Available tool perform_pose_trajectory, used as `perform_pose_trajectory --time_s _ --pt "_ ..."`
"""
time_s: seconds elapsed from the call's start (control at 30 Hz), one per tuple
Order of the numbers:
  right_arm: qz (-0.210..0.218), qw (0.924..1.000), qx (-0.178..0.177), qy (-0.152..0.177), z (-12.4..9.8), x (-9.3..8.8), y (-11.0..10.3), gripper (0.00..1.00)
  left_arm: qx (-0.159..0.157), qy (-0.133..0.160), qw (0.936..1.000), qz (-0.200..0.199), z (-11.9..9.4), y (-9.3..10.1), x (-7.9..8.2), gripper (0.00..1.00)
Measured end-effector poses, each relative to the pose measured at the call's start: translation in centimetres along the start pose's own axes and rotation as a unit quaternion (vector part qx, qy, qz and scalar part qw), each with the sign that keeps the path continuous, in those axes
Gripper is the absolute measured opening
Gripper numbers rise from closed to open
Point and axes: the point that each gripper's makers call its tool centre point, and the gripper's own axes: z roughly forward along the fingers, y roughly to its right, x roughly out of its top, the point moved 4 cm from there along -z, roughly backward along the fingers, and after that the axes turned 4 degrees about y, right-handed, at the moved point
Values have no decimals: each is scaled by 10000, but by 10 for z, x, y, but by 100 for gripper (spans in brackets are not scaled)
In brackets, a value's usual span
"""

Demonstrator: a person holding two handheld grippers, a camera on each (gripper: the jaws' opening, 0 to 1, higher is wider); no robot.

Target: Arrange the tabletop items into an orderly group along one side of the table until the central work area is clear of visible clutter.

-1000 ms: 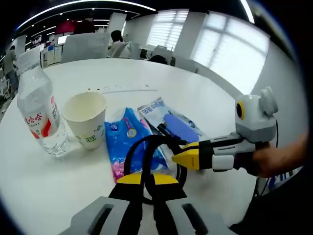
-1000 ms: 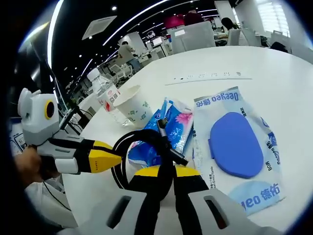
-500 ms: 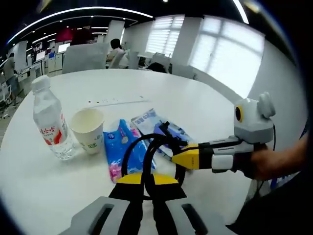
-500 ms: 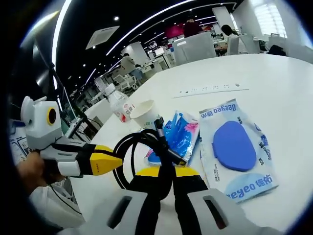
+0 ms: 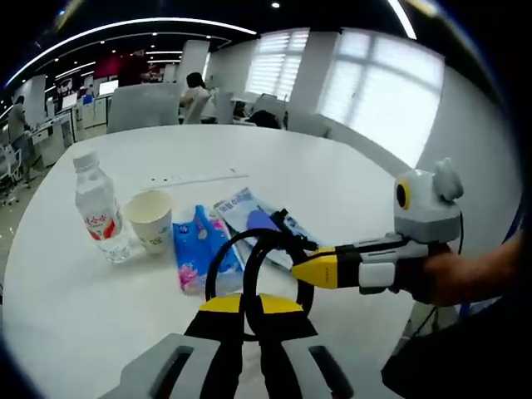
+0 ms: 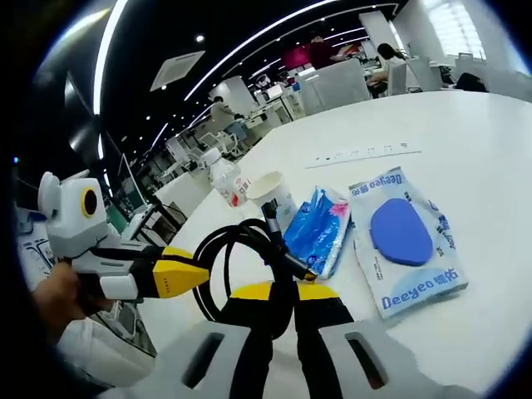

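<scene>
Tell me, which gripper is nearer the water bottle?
Probably left. The bottle stands at the row's far left end, on the left gripper's side; the right gripper comes in beyond the wipes pack at the opposite end.

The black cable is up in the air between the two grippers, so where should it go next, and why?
Probably lower the black cable beside the wipes pack. The bottle, paper cup, blue pouch and wipes already sit in a row, and both grippers are shut on the coiled cable.

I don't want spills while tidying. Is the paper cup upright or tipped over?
Upright: the paper cup stands on its base on the table, open mouth up, beside the water bottle.
</scene>
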Motion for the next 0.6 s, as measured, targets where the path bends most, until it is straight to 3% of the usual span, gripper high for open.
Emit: perform_pose_trajectory --time_s 0.27,0.6 --pt "87 9999 -50 -75 -17 -14 -3 3 -67 -151 9999 -49 -11 17 -8 1" --pt "216 9994 -140 -226 -30 -28 -3 3 -155 -407 9990 -82 -12 22 -23 2"
